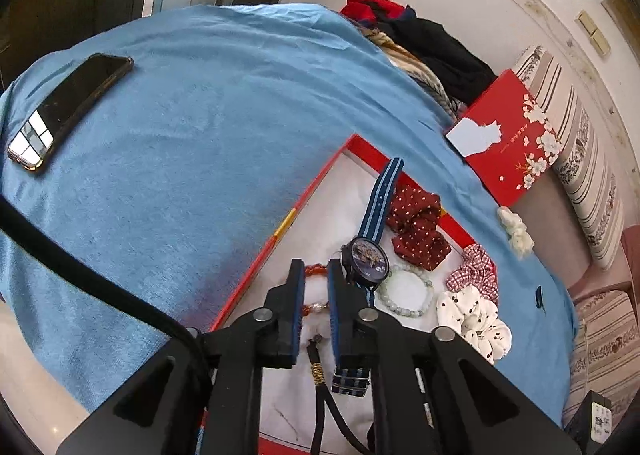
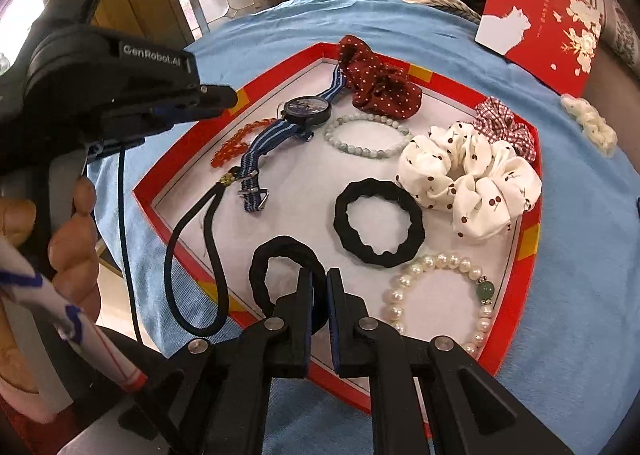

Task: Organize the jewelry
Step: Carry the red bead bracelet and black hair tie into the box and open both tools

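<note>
While both grippers hover over one red-rimmed tray on a blue cloth, each camera catches things the other misses.

Looking along the left gripper, the left wrist view shows its jaws a narrow slit apart with nothing clamped. An orange bead bracelet shows through that slit, lying on the white tray floor just beside a blue-strapped watch. Only this view takes in a phone lying well apart on the cloth.

From the right wrist view, the left gripper appears side-on above the tray's far left rim, held by a hand, clear of the orange bracelet below it. The right gripper has its jaws all but closed at the edge of a black hair tie; the tie's rim passes behind the tips, and whether it is pinched cannot be told.

Only this view shows a second black hair tie and a pearl bracelet in the near half of the tray.

Both views show a pale green bead bracelet, a cherry-print scrunchie, a red dotted scrunchie and a red flowered box lid beyond the tray.
</note>
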Motion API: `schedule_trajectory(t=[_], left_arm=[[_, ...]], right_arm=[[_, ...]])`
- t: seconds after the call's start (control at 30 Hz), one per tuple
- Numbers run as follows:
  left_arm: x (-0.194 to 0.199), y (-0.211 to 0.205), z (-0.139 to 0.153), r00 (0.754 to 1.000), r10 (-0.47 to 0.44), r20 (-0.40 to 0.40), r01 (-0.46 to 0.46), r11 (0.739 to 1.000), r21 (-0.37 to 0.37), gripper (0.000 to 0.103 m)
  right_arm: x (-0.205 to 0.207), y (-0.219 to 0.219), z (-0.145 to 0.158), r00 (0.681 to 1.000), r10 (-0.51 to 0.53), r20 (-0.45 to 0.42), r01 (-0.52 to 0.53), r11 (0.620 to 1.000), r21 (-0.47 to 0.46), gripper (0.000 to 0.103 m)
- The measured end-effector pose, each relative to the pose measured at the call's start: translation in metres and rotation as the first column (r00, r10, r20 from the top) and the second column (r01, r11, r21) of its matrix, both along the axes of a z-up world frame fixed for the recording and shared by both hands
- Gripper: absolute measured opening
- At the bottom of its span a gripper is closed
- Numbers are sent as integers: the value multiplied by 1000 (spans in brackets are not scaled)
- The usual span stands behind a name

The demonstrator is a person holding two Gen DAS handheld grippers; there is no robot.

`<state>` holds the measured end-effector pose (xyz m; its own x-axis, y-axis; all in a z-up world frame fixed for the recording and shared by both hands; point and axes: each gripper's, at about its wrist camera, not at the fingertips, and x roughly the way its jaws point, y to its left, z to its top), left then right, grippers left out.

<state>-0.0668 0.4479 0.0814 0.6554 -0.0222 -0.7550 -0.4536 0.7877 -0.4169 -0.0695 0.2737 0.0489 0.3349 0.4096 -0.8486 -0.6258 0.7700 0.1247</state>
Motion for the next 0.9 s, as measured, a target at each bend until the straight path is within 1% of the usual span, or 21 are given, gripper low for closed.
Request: schedule_trajectory(t=[0.03, 0.07, 0.1, 0.13, 0.23, 0.27, 0.33, 0.43, 0.5, 0.53, 0.6, 0.67, 0.77, 0.9], left_arm=[[-1, 0, 1, 1000, 0, 5, 0, 1000, 5, 21], [-2, -1, 2, 1000, 0, 11, 0, 1000, 14, 29], [-3, -1, 4, 1000, 2, 17, -2, 1000, 24, 32], [-5, -1, 6, 1000, 6, 26, -7, 999, 36, 32], [-9, -2, 11, 999, 16, 51, -19, 999, 46, 37], [-10, -2, 12, 998, 18, 56, -21, 999, 50, 38], [-13, -5, 15, 998, 25, 60, -29, 996, 79, 39], [-15, -14, 23, 997, 38, 70, -49, 985, 165, 43], [-18, -19, 28, 996, 50, 77, -66, 974, 216, 50], [-19, -23, 31, 995, 57, 82, -75, 965, 251, 52], [-21, -29, 35, 994, 63, 87, -87, 950, 299, 59], [-22, -35, 38, 994, 61, 89, -88, 936, 341, 60], [-21, -43, 41, 995, 54, 88, -84, 917, 391, 61], [-21, -51, 44, 995, 36, 91, -71, 905, 419, 63]], right_arm=[[0, 0, 2, 1000, 0, 8, 0, 1000, -4, 15], [-1, 0, 4, 1000, -1, 17, 1, 1000, -4, 26], [-5, 0, 9, 1000, -3, 24, 3, 1000, 3, 31], [-6, 0, 13, 999, -4, 33, 3, 1000, 10, 38], [-11, -5, 26, 998, -5, 70, 3, 1000, 20, 43], [-11, -7, 28, 997, -6, 79, 5, 1000, 21, 46], [-15, -13, 34, 995, -25, 99, 22, 999, 26, 49], [-16, -26, 37, 994, -59, 95, 55, 998, 41, 49], [-14, -35, 36, 992, -86, 90, 82, 996, 45, 49], [-13, -40, 36, 991, -100, 88, 96, 994, 46, 49], [-11, -48, 35, 989, -125, 81, 122, 991, 47, 49], [-10, -56, 34, 986, -150, 73, 147, 988, 52, 49], [-8, -67, 34, 980, -183, 71, 180, 982, 56, 49], [-8, -76, 35, 975, -210, 75, 206, 977, 57, 49]])
